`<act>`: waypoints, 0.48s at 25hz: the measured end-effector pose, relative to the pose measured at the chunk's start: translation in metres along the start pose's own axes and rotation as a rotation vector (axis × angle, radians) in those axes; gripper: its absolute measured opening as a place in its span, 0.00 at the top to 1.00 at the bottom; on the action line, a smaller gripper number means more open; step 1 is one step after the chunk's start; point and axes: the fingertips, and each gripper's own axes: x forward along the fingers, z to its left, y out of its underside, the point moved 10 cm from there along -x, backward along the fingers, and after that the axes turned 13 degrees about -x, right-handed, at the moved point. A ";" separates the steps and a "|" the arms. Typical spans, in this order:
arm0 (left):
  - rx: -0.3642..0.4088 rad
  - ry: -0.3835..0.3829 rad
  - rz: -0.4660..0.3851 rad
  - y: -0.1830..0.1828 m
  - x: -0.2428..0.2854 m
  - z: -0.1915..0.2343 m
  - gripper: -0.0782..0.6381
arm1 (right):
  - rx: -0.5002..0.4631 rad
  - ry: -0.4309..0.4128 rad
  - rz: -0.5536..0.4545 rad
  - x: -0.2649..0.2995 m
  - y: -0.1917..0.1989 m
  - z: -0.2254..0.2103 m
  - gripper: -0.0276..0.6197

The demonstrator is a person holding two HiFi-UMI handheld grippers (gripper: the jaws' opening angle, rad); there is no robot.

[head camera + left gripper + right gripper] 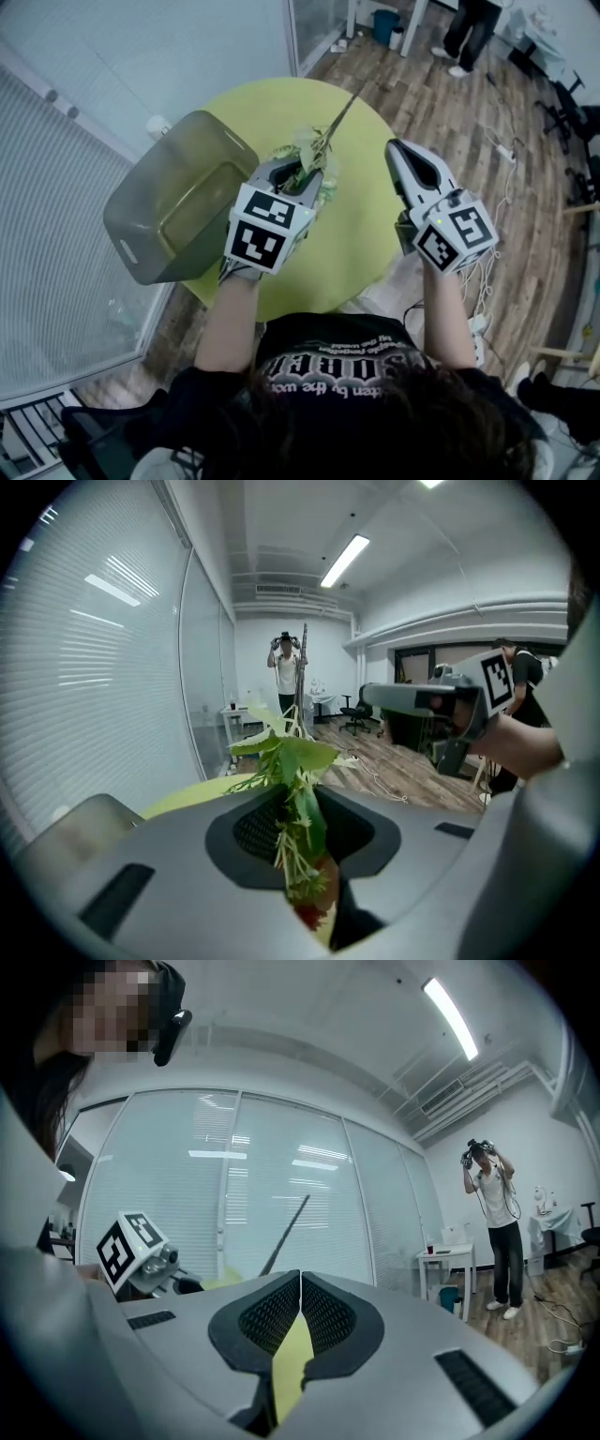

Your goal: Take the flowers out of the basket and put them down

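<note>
A bunch of green-leaved flowers (pixel 314 150) is clamped in my left gripper (pixel 292 176), which is shut on it above the round yellow-green table (pixel 361 234). One long thin stem (pixel 343 111) sticks out beyond the jaws toward the table's far side. In the left gripper view the leaves (pixel 286 759) rise from between the jaws. The grey see-through basket (pixel 141 202) sits at the table's left edge, just left of that gripper, tilted, with only its bottom showing inside. My right gripper (pixel 401 152) hovers to the right of the flowers, shut (pixel 300 1283) with nothing in it.
A glass wall with blinds (pixel 56 187) stands close behind the basket. Wooden floor with cables (pixel 502 150) lies right of the table. A person (pixel 287 672) stands far across the room near a small white table (pixel 448 1258). A blue bin (pixel 382 23) is beyond the table.
</note>
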 end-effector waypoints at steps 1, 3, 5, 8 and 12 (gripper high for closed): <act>-0.005 -0.001 0.027 0.008 0.007 0.000 0.77 | 0.001 0.009 0.003 -0.004 0.001 -0.002 0.91; -0.011 -0.002 0.082 0.025 0.021 -0.001 0.77 | 0.003 0.026 0.009 -0.013 0.002 -0.005 0.91; -0.017 0.000 0.132 0.041 0.034 -0.002 0.77 | 0.006 0.042 0.014 -0.019 0.004 -0.008 0.91; -0.021 -0.004 0.200 0.064 0.052 -0.003 0.76 | 0.010 0.057 0.022 -0.026 0.007 -0.012 0.91; 0.004 -0.005 0.278 0.097 0.079 -0.001 0.76 | 0.017 0.069 0.031 -0.030 0.012 -0.015 0.91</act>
